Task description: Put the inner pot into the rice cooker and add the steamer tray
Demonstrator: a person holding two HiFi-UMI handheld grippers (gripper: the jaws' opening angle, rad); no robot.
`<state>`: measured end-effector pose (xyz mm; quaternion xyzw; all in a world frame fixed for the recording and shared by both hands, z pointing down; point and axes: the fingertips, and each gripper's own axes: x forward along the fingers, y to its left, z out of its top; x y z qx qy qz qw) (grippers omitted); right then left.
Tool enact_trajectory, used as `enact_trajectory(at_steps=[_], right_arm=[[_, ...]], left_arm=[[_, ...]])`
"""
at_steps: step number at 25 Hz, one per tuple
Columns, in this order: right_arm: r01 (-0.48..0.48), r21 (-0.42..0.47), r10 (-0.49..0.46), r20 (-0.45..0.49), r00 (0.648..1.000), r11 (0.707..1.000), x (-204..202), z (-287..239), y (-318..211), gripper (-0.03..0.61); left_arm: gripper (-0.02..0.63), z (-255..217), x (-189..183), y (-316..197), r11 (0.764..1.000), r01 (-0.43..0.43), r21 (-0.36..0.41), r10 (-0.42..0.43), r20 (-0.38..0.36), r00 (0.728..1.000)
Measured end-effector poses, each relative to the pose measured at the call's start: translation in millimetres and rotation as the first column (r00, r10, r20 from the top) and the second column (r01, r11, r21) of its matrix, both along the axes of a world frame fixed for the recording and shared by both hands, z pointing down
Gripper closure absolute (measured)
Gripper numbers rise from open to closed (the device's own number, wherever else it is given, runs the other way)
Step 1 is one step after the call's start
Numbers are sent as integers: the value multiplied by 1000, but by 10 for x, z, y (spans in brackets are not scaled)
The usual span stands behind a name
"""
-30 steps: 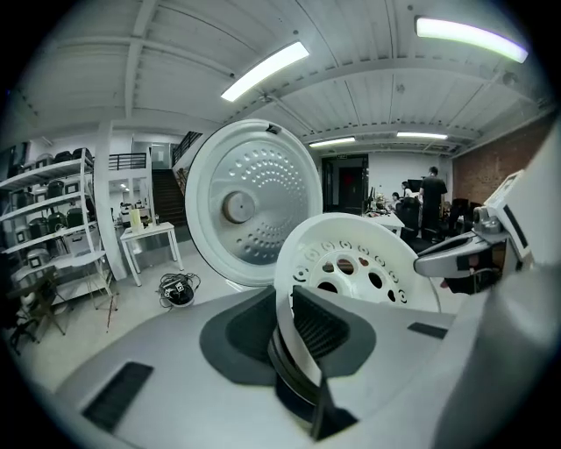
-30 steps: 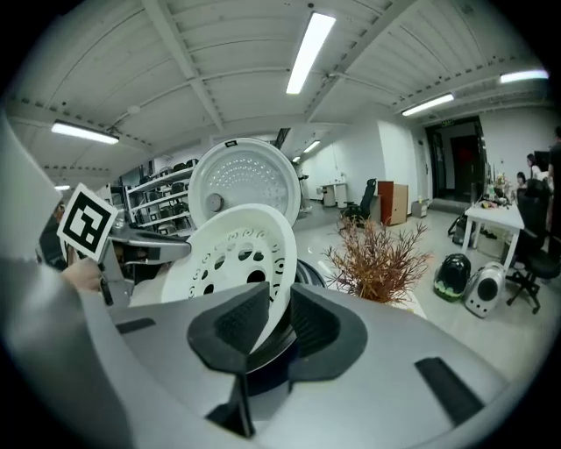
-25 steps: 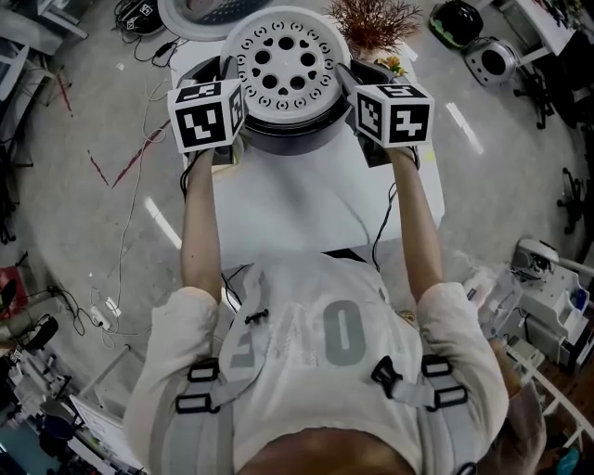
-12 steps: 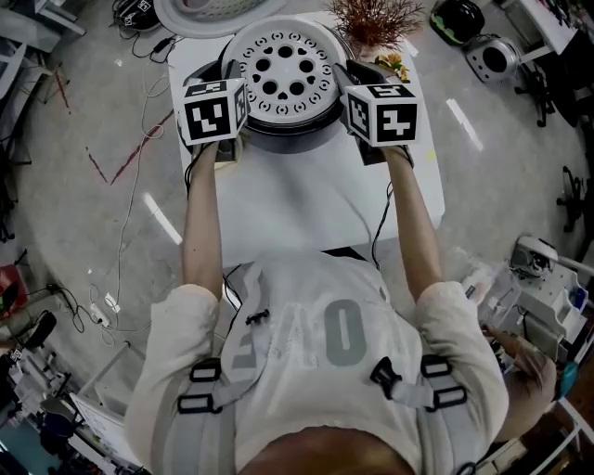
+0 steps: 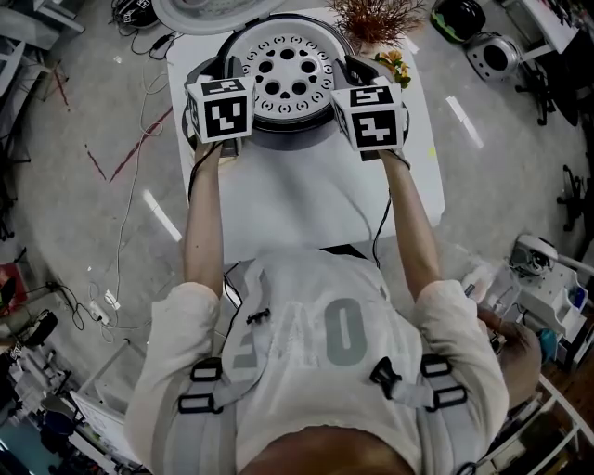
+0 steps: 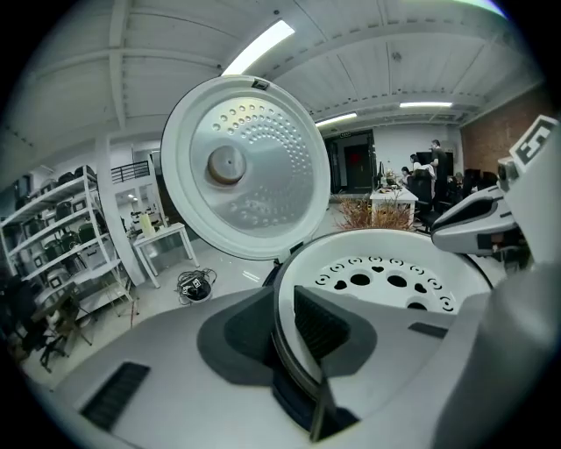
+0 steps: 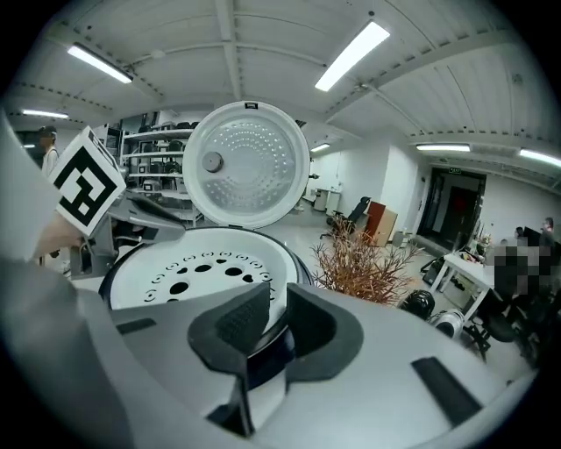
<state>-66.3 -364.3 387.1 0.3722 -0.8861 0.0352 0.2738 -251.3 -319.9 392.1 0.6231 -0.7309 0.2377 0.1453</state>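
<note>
The white steamer tray [image 5: 288, 74], round with several holes, lies level over the mouth of the dark-rimmed rice cooker [image 5: 290, 137]. My left gripper [image 5: 230, 70] is shut on the tray's left rim, and that rim runs between its pads in the left gripper view [image 6: 285, 329]. My right gripper [image 5: 349, 70] is at the right rim. Its jaws have just been closing and now pinch the rim between them [image 7: 273, 320]. The cooker's lid [image 6: 245, 167] stands open behind the tray. The inner pot is hidden under the tray.
The cooker stands at the far end of a white table [image 5: 297, 199]. A dried brown plant [image 5: 376, 19] and a small yellow flower [image 5: 395, 63] are at the cooker's right. Cables lie on the floor to the left [image 5: 139, 176].
Both grippers have sunk with the tray, which now sits lower in the cooker's mouth. The right gripper has rolled, and its cube shows a different face.
</note>
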Motion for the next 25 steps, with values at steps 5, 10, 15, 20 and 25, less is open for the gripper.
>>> enact_trajectory(at_steps=[5,10,15,20,25], right_arm=[[-16,6,16,6,1000,1000,46,-29,-38,512],[-19,13,19,16,1000,1000,78,-65,-43,512],[-10,34,9,38,999,999,42,-208,30,511],[-2,85,-5,87,996,996,49,-486,149,511],[6,136,-28,158,987,991,79,-808,318,488]], left_arm=[[552,-67,-53,1,1000,8,17,-8,-7,1000],[552,-129,-84,18,999,20,34,-19,-24,1000],[552,-284,-60,93,998,17,63,-15,-33,999],[552,-603,37,206,990,5,138,4,-68,998],[554,-1018,138,378,970,8,242,14,-89,996]])
